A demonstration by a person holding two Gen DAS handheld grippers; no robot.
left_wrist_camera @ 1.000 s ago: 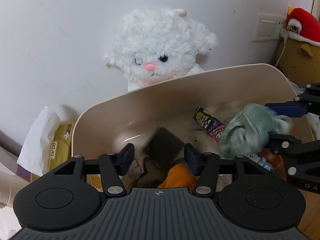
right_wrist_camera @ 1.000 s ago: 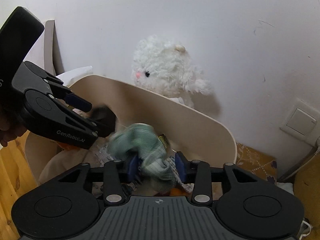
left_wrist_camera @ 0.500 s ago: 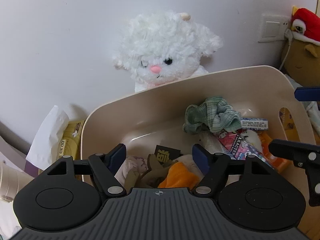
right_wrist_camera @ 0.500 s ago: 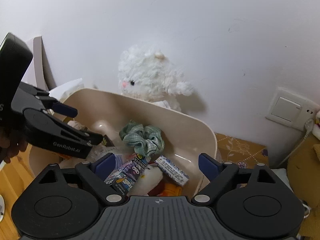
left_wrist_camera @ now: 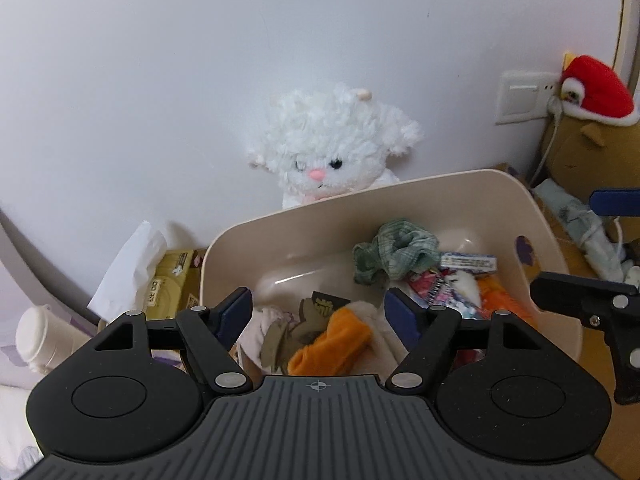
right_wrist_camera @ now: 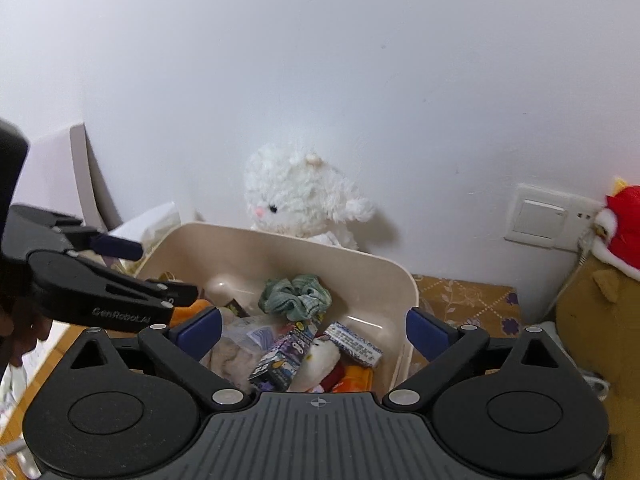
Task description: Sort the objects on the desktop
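A beige plastic bin [left_wrist_camera: 400, 188] stands against the wall and holds several small things. Among them, a green checked scrunchie [left_wrist_camera: 394, 254] lies on top and a dark card [left_wrist_camera: 330, 306] rests beside an orange cloth [left_wrist_camera: 332, 346]. My left gripper [left_wrist_camera: 318, 312] hangs open above the bin's near side with nothing between its pads. My right gripper [right_wrist_camera: 313, 330] hovers over the bin [right_wrist_camera: 320, 246], its jaws still opening and empty. The scrunchie [right_wrist_camera: 296, 296] lies loose below it, next to a purple box [right_wrist_camera: 284, 356] and a snack packet [right_wrist_camera: 354, 344].
A white plush lamb [left_wrist_camera: 332, 148] sits behind the bin. A tissue pack [left_wrist_camera: 132, 264], a yellow box [left_wrist_camera: 172, 284] and a white cup [left_wrist_camera: 44, 336] stand to the left. At the right are a wall switch [left_wrist_camera: 520, 96] and a red-capped plush [left_wrist_camera: 592, 92].
The right gripper let go of the green scrunchie and the left one dropped the dark card; both now lie in the bin. Both grippers opened wide and lifted back from it.
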